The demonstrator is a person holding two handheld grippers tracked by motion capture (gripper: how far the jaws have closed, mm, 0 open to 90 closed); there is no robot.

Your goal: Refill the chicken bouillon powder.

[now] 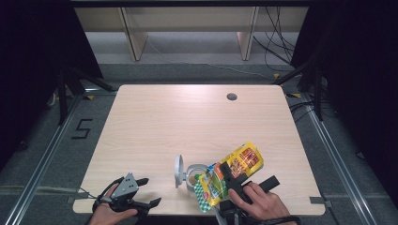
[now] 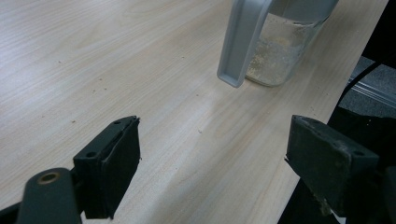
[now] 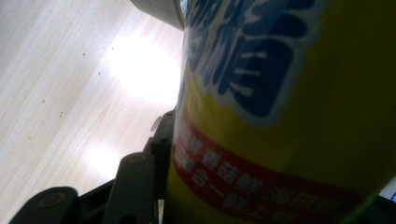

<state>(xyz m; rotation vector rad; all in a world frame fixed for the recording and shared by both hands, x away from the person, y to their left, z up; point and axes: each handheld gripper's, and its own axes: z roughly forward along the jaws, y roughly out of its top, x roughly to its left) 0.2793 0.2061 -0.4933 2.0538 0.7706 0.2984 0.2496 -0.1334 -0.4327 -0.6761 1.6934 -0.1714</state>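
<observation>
A yellow snack bag (image 1: 234, 171) with red and green print is held tilted above the table's front edge, its lower end over a clear jar (image 1: 193, 174). My right gripper (image 1: 246, 177) is shut on the bag. In the right gripper view the bag (image 3: 280, 116) presses against one black finger (image 3: 159, 154); the other finger is hidden behind it. The jar's grey flip lid (image 1: 179, 169) stands open. In the left gripper view the jar (image 2: 280, 51) holds pale granules beside its lid (image 2: 240, 42). My left gripper (image 1: 150, 191) rests at the front left, open and holding nothing (image 2: 215, 140).
The light wooden table (image 1: 187, 122) has a round cable hole (image 1: 231, 97) at the back right. Its front edge runs just under both hands. Black curtains, metal floor rails and wooden furniture legs surround the table.
</observation>
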